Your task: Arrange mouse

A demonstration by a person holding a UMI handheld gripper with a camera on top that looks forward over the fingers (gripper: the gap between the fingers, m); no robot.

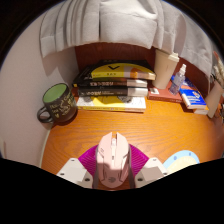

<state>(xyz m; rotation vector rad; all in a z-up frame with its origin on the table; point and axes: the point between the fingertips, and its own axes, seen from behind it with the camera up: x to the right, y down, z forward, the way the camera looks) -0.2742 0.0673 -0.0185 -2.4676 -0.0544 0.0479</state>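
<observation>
One mug (56, 101), dark green with a pale printed band, sits far left on the wooden desk (100, 125), handle toward the desk's left edge. Just right of it: one stack of books (113, 87), about three or four, exact count unclear; top cover dark with a yellow curved mark, a yellow band on a spine below. The stack sits against the back, under a white curtain (105, 22) hanging behind the desk.

Centre, near edge: one mouse (112, 158), pale pink-white, lying lengthwise between the two fingers of the gripper (112, 172). Magenta pads (88, 158) show either side of it, hugging its flanks. Fingers are drawn in against the mouse sides, clamped on it, no gap visible. Whether the mouse is touching the desk or lifted cannot be told.

Right of the mouse: one pale blue round thing (180, 161) at the near edge, partly cut off, kind unclear. Back right: one white bottle (166, 70) upright, then a clutter of small boxes (192, 97), blue and white, plus one red flat item (165, 96) beside them; count of boxes unclear, two or more.

Open room: broad bare wood ahead of the mouse, between mug, books and boxes. Left desk edge runs diagonally close past the mug.
</observation>
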